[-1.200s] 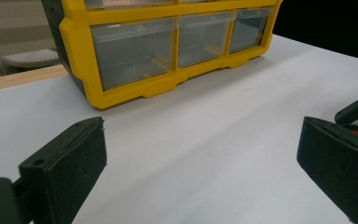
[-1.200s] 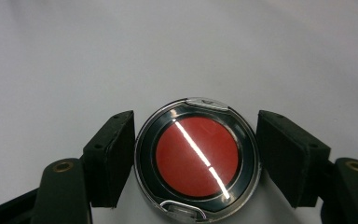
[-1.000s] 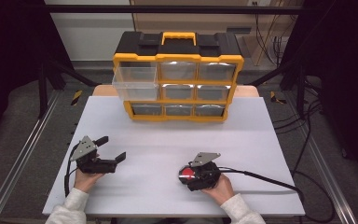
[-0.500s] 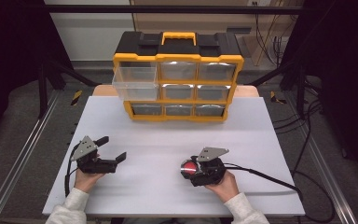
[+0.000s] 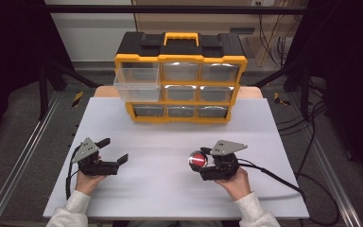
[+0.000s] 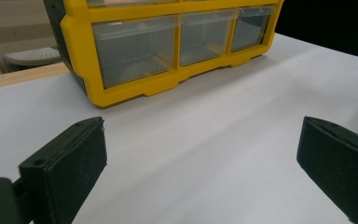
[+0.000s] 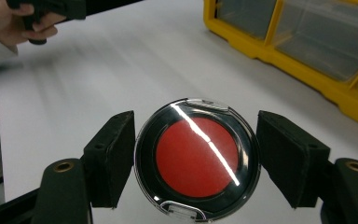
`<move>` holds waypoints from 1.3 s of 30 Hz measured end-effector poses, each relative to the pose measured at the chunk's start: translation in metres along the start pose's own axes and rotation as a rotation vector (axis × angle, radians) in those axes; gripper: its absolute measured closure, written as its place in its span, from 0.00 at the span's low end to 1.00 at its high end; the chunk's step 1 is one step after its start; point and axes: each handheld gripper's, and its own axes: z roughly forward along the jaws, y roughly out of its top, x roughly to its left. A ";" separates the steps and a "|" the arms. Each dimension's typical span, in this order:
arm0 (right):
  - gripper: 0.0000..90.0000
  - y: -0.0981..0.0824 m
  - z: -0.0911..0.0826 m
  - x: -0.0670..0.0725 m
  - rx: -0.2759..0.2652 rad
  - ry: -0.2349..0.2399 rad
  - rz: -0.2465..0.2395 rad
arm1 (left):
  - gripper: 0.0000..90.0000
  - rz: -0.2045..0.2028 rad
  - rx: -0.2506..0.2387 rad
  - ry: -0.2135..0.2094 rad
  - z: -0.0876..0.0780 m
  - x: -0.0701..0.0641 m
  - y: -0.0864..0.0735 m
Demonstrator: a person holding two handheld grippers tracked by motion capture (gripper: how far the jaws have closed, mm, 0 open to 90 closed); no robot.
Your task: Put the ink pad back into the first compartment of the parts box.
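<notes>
Tongs on the right [image 5: 199, 161] are clamped on a round compact [image 5: 198, 160] with a red centre and a clear lid, held above the white counter [image 5: 170, 142]. Left tongs [image 5: 113, 153] stand wide apart with nothing between them, bare counter under and ahead of them.

Open counter lies between the two pairs of tongs, and more of it runs ahead of both up to the yellow drawer cabinet [image 5: 180, 85] at the far edge. On the cabinet's upper left, one clear drawer [image 5: 137, 84] is pulled out, well ahead of the left tongs. Near edge of the counter sits just behind both hands.

From the right gripper view, the compact [image 7: 198, 161] sits squarely between the two pads [image 7: 112, 156], each pressing on its rim, a detail too small to judge from the high view. It also catches the person's other hand [image 7: 9, 21] far off. From the left gripper view, the cabinet's bottom drawers [image 6: 135, 49] look empty.
</notes>
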 end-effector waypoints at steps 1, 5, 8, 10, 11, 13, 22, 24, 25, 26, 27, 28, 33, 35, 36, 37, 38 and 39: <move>0.33 0.002 -0.002 0.000 -0.006 -0.002 -0.001 | 0.01 0.001 0.000 0.000 0.000 0.000 0.000; 0.33 0.014 -0.009 -0.001 -0.029 -0.016 -0.017 | 0.01 0.000 0.001 0.001 0.000 0.000 0.000; 0.33 0.024 -0.013 -0.002 -0.061 -0.017 -0.018 | 0.01 0.001 0.002 0.002 0.000 0.000 0.000; 0.33 0.031 -0.015 -0.002 -0.075 -0.021 -0.021 | 0.01 0.002 0.004 0.001 0.000 0.000 0.000; 0.33 0.034 -0.016 -0.001 -0.083 -0.022 -0.024 | 0.01 0.000 0.002 0.000 0.000 0.000 0.000; 0.33 0.041 -0.018 -0.001 -0.096 -0.025 -0.027 | 0.01 0.000 0.002 0.000 0.000 0.000 0.000; 0.33 0.072 -0.024 -0.001 -0.128 -0.044 -0.047 | 0.01 0.002 0.003 -0.001 0.000 0.000 0.000; 0.33 0.078 -0.025 -0.001 -0.136 -0.044 -0.049 | 0.01 0.003 0.003 -0.002 0.000 0.000 0.000; 0.33 0.080 -0.025 -0.001 -0.141 -0.045 -0.051 | 0.01 0.002 0.004 -0.002 0.000 0.000 0.000; 0.33 0.083 -0.025 -0.001 -0.146 -0.045 -0.053 | 0.01 0.003 0.004 -0.002 0.000 0.000 -0.001; 0.33 0.085 -0.026 -0.001 -0.152 -0.045 -0.054 | 0.01 0.003 0.004 -0.003 0.001 0.000 -0.001; 0.33 0.089 -0.026 -0.002 -0.158 -0.044 -0.054 | 0.01 0.003 0.004 -0.002 0.001 0.000 -0.001; 0.33 0.102 -0.027 -0.002 -0.179 -0.045 -0.057 | 0.01 0.003 0.004 -0.003 0.001 0.000 -0.001; 0.33 0.107 -0.027 -0.002 -0.182 -0.048 -0.063 | 0.01 0.003 0.004 -0.003 0.000 0.000 -0.001; 0.33 0.110 -0.026 -0.002 -0.184 -0.048 -0.063 | 0.01 0.002 0.004 -0.003 0.000 0.000 -0.001; 0.33 0.112 -0.026 -0.002 -0.187 -0.048 -0.063 | 0.01 0.002 0.004 -0.003 0.000 0.000 -0.001; 0.33 0.116 -0.026 -0.002 -0.190 -0.049 -0.066 | 0.01 0.002 0.004 -0.004 0.001 0.000 -0.001; 0.33 0.117 -0.026 -0.002 -0.190 -0.050 -0.066 | 0.01 0.002 0.005 -0.004 0.001 0.000 -0.001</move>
